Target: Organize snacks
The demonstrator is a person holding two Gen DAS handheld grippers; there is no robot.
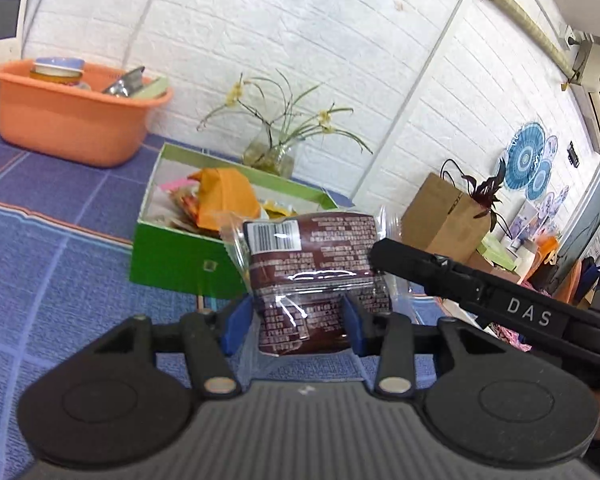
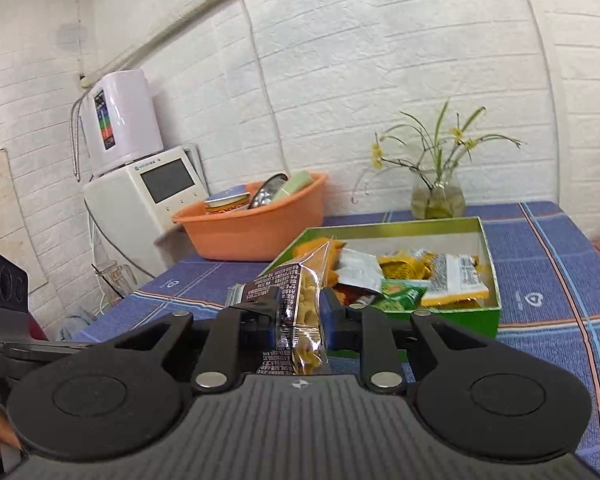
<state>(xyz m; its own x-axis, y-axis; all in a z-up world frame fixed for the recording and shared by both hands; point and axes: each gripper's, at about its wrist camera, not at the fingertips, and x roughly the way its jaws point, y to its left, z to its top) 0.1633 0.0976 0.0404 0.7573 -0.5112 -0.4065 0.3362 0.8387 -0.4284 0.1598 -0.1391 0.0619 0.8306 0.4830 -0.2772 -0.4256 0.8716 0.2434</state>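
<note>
Blue checked counter [image 2: 540,248] against white brick wall [image 2: 380,60], green snack box [image 2: 460,312] near its back edge, left tool [image 1: 295,326] gripping brown snack packet [image 1: 316,264], right tool [image 2: 300,320] gripping clear snack bag [image 2: 308,304]

We see a table under a blue checked cloth [image 2: 540,280]. On it rest an open green cardboard box [image 2: 452,314], an orange plastic basin [image 2: 251,236] and a glass vase of flowers [image 2: 438,200].

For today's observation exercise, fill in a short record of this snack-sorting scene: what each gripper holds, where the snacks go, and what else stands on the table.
left gripper: shut on the brown snack packet
right gripper: shut on the clear snack bag, pale pieces inside
container: green box, open, several wrapped snacks inside
surface: blue checked tablecloth
behind box: orange basin holding a jar; glass vase with yellow flowers
backdrop: white brick wall
</note>
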